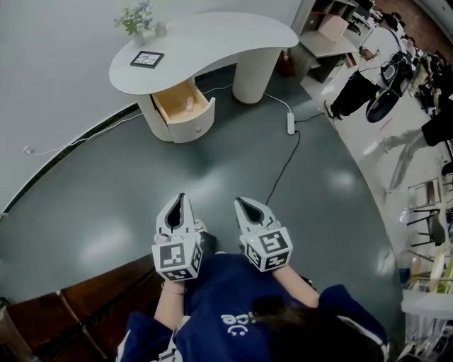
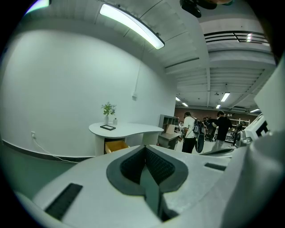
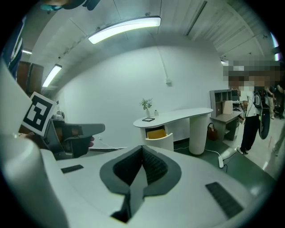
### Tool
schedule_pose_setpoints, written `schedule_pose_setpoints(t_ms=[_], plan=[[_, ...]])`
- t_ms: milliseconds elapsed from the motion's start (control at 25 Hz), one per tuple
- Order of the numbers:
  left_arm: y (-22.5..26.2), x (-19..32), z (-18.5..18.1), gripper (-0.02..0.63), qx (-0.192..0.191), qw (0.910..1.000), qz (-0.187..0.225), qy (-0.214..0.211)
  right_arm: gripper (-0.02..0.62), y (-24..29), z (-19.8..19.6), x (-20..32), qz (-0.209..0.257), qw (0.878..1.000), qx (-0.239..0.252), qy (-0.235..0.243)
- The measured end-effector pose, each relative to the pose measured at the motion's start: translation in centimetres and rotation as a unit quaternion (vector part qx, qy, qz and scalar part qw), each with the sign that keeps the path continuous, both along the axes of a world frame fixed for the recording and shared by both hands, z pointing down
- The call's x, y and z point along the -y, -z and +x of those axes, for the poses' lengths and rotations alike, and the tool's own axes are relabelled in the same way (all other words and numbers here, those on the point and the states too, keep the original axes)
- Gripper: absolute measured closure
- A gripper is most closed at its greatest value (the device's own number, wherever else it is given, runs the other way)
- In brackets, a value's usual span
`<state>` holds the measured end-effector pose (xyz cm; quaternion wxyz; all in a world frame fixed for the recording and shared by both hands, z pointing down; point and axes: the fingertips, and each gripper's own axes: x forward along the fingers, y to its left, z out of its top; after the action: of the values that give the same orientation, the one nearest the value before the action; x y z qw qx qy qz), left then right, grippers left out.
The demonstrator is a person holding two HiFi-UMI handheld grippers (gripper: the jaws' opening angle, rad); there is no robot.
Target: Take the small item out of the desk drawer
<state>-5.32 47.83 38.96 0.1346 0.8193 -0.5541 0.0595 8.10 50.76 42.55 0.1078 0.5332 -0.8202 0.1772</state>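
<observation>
A white curved desk (image 1: pixel 212 42) stands against the far wall, and its wooden drawer (image 1: pixel 185 107) is pulled open. A small pale item (image 1: pixel 190 103) lies inside the drawer. Both grippers are held side by side well short of the desk, over the green floor. My left gripper (image 1: pixel 179 203) is shut with nothing in it. My right gripper (image 1: pixel 245 206) is likewise shut and empty. The desk (image 2: pixel 127 129) and open drawer (image 2: pixel 115 145) appear far ahead in the left gripper view; the right gripper view shows the same desk (image 3: pixel 178 116) and drawer (image 3: pixel 157 135).
A black frame (image 1: pixel 146 59) and a small potted plant (image 1: pixel 136 19) sit on the desk top. A white cable with a power strip (image 1: pixel 290 123) runs across the floor right of the desk. People stand by shelving (image 3: pixel 251 120) at the right. Brown cabinets (image 1: pixel 78 300) lie at lower left.
</observation>
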Motion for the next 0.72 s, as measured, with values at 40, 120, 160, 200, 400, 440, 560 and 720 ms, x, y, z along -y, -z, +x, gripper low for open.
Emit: schedule_pose_setpoints(t_ms=[40,120,160,200,400,440,560,720], plan=[[0.1,1.1,-0.1,0.602,-0.001,1.0,0.002,-0.002,0.588,0.0,-0.1,0.9,-0.002,1.0,0.001,-0.002],[0.3,3.3,-0.5,0.601,-0.001,1.0,0.006,-0.003,0.588,-0.2,-0.4,2.8,-0.004,1.0,0.0,-0.004],[0.3,4.3,-0.8,0.601,-0.002,1.0,0.007,-0.003,0.588,-0.2,-0.7,3.7,-0.004,1.0,-0.002,-0.004],[0.3,5.4,-1.1,0.602,-0.003,1.0,0.007,-0.003,0.588,-0.3,-0.9,4.5,-0.004,1.0,-0.004,-0.003],[0.5,9.9,-3.1,0.602,-0.007,0.9999,0.008,0.0,0.588,-0.3,-2.5,8.4,-0.006,1.0,-0.003,0.0],[0.5,10.7,-3.5,0.601,-0.006,0.9999,0.009,0.001,0.588,-0.5,-2.7,9.1,-0.007,1.0,-0.003,-0.002],[0.1,12.4,-4.6,0.602,-0.004,0.9999,0.009,0.001,0.588,-0.9,-3.5,10.9,-0.008,1.0,0.001,-0.008],[-0.2,13.5,-5.5,0.602,-0.002,1.0,0.005,-0.001,0.588,-0.8,-4.3,11.9,-0.005,1.0,0.004,-0.015]])
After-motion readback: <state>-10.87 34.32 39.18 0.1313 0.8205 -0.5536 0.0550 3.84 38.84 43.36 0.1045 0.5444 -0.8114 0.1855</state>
